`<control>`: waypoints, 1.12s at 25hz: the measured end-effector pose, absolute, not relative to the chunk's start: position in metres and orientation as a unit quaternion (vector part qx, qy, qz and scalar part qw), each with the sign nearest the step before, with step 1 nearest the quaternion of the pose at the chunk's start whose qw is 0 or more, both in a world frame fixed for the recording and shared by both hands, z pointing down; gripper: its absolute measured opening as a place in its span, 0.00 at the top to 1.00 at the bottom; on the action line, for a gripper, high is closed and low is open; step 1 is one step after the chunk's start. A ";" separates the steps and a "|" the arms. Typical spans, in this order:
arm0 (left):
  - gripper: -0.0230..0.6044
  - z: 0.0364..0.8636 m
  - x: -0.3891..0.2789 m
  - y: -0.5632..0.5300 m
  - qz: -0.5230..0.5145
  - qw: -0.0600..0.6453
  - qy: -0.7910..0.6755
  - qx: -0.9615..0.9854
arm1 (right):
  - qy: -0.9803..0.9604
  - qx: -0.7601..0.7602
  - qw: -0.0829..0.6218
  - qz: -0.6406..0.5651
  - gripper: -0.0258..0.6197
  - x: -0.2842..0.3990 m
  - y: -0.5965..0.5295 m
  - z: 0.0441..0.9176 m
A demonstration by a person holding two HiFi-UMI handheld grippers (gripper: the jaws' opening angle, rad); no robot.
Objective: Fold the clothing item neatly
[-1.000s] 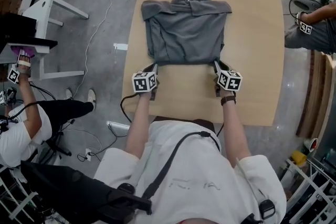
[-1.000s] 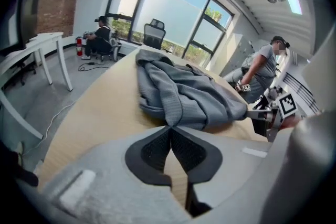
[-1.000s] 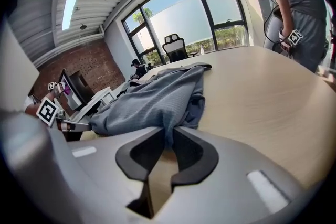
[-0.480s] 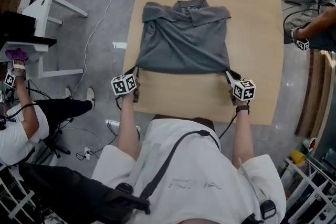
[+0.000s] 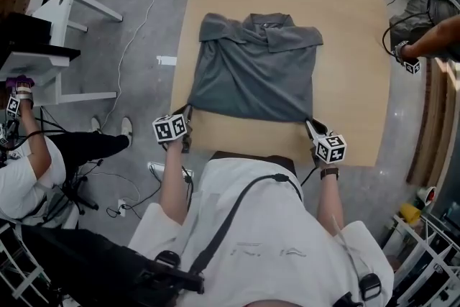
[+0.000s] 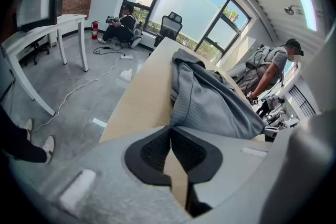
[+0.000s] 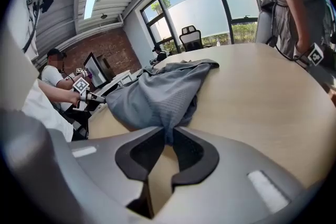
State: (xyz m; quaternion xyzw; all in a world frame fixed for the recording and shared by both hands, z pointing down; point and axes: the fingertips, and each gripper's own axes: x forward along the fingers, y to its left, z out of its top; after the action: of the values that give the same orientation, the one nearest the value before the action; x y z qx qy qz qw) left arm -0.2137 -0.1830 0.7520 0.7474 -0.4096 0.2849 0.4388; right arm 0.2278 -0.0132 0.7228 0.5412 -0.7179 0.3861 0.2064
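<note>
Pale wooden worktop [image 5: 352, 47] carries the grey polo shirt [image 5: 255, 72], collar at the far side. Over the last second its near hem corners have been drawn toward the person and spread wider, smoothing the cloth for folding. Each corner is pinched, one by the left hand-held gripper [image 5: 187, 111] and one by the right hand-held gripper [image 5: 310, 123], jaws almost together.

We find shirt [image 5: 255, 68] spread on worktop [image 5: 352, 83], collar toward far edge, hem toward near edge. Our left gripper [image 5: 188, 111] at hem's left corner, by worktop's left edge. Our right gripper [image 5: 310, 123] at hem's right corner, close to near edge.
</note>
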 end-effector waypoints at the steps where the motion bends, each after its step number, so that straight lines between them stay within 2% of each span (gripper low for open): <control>1: 0.95 0.752 -0.214 -0.175 0.293 0.437 -0.404 0.748 | -0.713 0.546 0.204 0.391 0.87 0.226 -0.003 0.722; 10: 0.95 0.758 -0.221 -0.116 0.312 0.437 -0.365 0.761 | -0.656 0.603 0.181 0.416 0.87 0.219 0.055 0.732; 25: 0.94 0.746 -0.231 -0.084 0.328 0.364 -0.338 0.804 | -0.598 0.684 0.128 0.397 0.87 0.209 0.083 0.731; 26: 0.94 0.742 -0.232 -0.083 0.324 0.352 -0.352 0.805 | -0.588 0.698 0.114 0.392 0.84 0.213 0.083 0.728; 28: 0.86 0.733 -0.237 -0.075 0.319 0.326 -0.384 0.803 | -0.562 0.733 0.077 0.376 0.65 0.225 0.085 0.715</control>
State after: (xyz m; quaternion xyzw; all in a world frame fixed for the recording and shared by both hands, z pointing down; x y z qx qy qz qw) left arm -0.2373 -0.0752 0.7327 0.8025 -0.3844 0.3194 0.3258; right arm 0.2250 0.0852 0.7147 0.7328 -0.5622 0.3756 0.0769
